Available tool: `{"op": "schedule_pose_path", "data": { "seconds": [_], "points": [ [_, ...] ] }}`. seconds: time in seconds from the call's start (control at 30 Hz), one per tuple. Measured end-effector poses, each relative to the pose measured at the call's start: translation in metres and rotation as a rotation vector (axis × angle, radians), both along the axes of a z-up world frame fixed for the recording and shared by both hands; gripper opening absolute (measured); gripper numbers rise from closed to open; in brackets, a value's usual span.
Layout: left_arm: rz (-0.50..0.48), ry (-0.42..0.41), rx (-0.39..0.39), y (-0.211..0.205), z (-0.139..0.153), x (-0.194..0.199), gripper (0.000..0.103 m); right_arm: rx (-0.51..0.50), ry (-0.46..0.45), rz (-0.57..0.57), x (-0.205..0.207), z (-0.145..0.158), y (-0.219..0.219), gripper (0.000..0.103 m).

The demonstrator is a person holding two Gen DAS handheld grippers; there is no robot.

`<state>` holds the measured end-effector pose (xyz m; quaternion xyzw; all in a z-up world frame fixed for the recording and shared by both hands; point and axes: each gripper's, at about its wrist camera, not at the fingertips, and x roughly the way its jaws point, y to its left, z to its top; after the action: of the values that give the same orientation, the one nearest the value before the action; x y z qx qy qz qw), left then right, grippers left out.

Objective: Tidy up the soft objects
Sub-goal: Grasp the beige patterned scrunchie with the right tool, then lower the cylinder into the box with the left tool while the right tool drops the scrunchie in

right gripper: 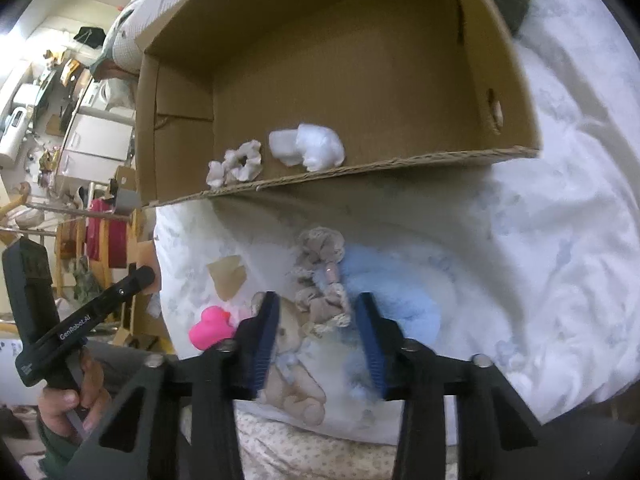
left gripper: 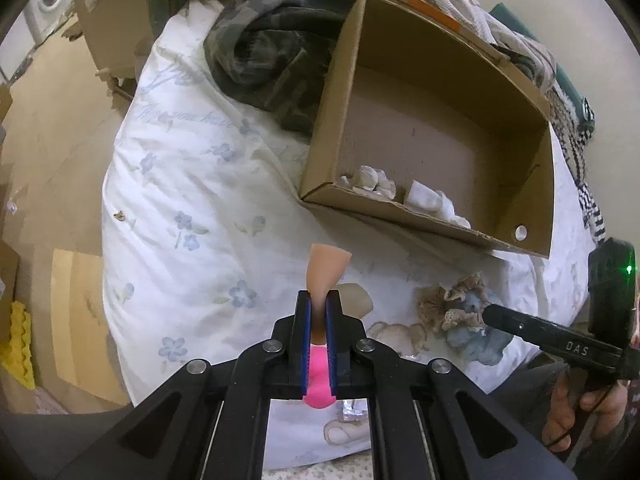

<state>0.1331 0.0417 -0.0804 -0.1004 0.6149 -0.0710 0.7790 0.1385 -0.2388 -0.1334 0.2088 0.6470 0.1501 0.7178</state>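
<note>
My left gripper [left gripper: 318, 298] is shut on a beige soft piece [left gripper: 326, 274] and holds it above the bed, short of the cardboard box [left gripper: 320, 194]. A pink rubber duck [left gripper: 318, 380] lies under it and also shows in the right wrist view [right gripper: 212, 327]. My right gripper [right gripper: 316, 300] is open over a beige lace scrunchie [right gripper: 322, 276] and a light blue fluffy item [right gripper: 392, 292], which also show in the left wrist view [left gripper: 452, 304]. In the box [right gripper: 360, 170] lie a white scrunchie [right gripper: 236, 164] and white stuffing [right gripper: 308, 146].
A camouflage garment [left gripper: 260, 52] lies beside the box on the floral bedsheet [left gripper: 180, 184]. A brown cardboard scrap [right gripper: 228, 276] lies on the sheet. A bear print [right gripper: 296, 384] is on the sheet. The bed's edge drops to a wooden floor [left gripper: 52, 140] on the left.
</note>
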Motion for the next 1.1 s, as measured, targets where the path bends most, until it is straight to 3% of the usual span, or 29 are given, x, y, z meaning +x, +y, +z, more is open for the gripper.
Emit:
{"op": "schedule_pose_path", "data": {
  "seconds": [0.1,0.2,0.23,0.33,0.5,0.83,1.1],
  "points": [
    [-0.013,-0.002,0.012,-0.007,-0.002,0.0,0.007,-0.029,0.0,0.018,0.004,-0.004,0.008,0.034],
    [-0.026,-0.004,0.027,-0.012,-0.004,0.001,0.007,-0.075,-0.01,0.043,0.007,-0.008,0.012,0.011],
    [-0.027,-0.006,0.031,-0.013,-0.004,0.001,0.007,-0.09,-0.019,0.05,0.007,-0.007,0.013,0.008],
    [-0.029,-0.017,0.041,-0.015,-0.003,0.001,0.007,-0.045,-0.041,0.067,0.006,0.0,0.013,0.008],
    [-0.027,-0.035,0.057,-0.016,0.0,0.0,0.007,0.035,-0.152,0.114,-0.002,0.027,0.022,0.008],
    [-0.007,-0.107,0.138,-0.017,0.01,-0.007,0.007,0.072,-0.265,0.171,-0.011,0.054,0.031,0.008],
    [0.049,-0.23,0.159,-0.013,0.034,-0.016,0.007,0.146,-0.413,0.17,-0.019,0.089,0.028,0.008]
  ]
}}
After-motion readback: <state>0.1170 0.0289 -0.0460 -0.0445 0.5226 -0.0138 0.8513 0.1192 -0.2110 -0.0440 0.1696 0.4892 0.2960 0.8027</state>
